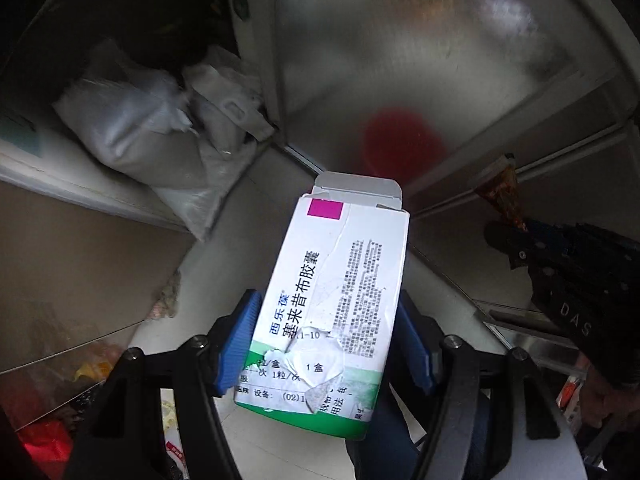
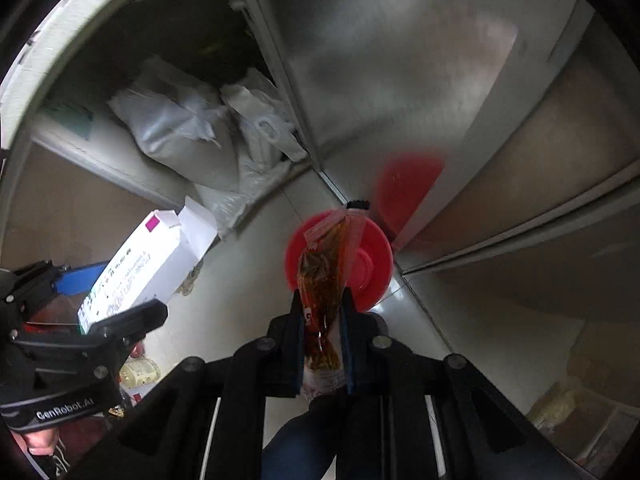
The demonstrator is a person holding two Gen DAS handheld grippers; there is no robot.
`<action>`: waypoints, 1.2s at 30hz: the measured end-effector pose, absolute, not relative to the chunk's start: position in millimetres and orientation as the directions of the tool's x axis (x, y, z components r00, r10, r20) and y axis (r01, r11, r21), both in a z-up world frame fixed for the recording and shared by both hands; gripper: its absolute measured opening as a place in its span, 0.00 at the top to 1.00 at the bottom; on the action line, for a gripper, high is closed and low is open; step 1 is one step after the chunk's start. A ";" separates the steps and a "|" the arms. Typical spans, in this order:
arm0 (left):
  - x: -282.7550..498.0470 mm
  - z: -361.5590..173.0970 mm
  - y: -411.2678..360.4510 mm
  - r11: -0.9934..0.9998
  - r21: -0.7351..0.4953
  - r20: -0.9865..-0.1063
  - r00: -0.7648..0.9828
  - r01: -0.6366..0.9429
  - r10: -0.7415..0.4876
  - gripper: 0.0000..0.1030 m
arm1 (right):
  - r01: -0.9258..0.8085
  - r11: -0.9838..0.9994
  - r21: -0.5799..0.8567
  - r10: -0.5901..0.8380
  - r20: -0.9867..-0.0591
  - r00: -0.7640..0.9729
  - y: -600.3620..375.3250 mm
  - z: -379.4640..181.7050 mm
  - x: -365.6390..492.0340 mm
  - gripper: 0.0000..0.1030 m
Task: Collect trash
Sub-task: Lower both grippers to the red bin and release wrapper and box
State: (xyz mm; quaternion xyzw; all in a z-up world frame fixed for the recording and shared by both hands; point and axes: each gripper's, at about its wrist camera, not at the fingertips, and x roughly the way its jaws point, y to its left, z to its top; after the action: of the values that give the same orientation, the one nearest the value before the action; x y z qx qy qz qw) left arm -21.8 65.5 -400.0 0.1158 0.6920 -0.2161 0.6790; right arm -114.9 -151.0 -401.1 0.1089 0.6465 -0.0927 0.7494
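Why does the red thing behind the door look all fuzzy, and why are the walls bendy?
Left wrist view: the red shape sits behind a frosted door panel, so it smears; the medicine box is sharp. Right wrist view: the fisheye lens bends straight edges; the sauce packet is clear.

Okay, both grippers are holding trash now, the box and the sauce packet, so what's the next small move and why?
Probably carry both pieces to wherever the trash is being gathered; no bin shows clearly. The left gripper is clamped on the torn medicine box and the right gripper pinches the sauce packet, so neither can pick up more.
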 end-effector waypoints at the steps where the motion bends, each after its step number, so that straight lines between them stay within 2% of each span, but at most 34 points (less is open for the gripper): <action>1: -20.8 -407.3 64.9 0.878 -0.149 -0.989 -0.060 0.455 -0.137 0.38 | 0.286 0.958 0.038 -0.004 -0.990 0.144 -152.9 -407.7 -114.1 0.87; 9: -13.7 -442.0 50.2 0.842 -0.204 -0.979 -0.099 0.500 -0.179 0.37 | 0.335 0.942 0.015 -0.029 -0.992 0.126 -164.9 -428.6 -115.8 0.87; 13: -6.9 -443.9 47.6 0.835 -0.218 -0.976 -0.116 0.504 -0.185 0.25 | 0.352 0.936 0.016 -0.026 -0.993 0.112 -169.0 -435.5 -114.2 0.87; 19: -4.1 -435.9 48.2 0.828 -0.191 -0.982 -0.097 0.527 -0.165 0.25 | 0.351 0.936 0.017 -0.019 -0.995 0.100 -168.2 -435.0 -114.2 0.87; 27: -4.7 -428.6 72.8 0.876 -0.176 -0.984 -0.091 0.449 -0.151 0.25 | 0.306 0.952 0.029 -0.003 -0.995 0.103 -164.5 -435.8 -102.9 0.87; 29: -2.3 -429.9 79.3 0.889 -0.184 -0.983 -0.088 0.420 -0.161 0.19 | 0.292 0.956 0.033 0.004 -0.995 0.099 -163.5 -437.6 -99.7 0.87; 36: 0.6 -437.3 93.2 0.910 -0.171 -0.985 -0.053 0.377 -0.163 0.14 | 0.237 0.971 0.046 0.027 -0.996 0.085 -155.7 -451.9 -86.5 0.87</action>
State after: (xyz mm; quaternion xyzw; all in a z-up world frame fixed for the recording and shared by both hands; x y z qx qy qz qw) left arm 0.6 93.2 -437.3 0.0767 0.6983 -0.1976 0.6837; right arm -86.5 -155.7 -451.9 0.0979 0.6726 -0.0718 0.7299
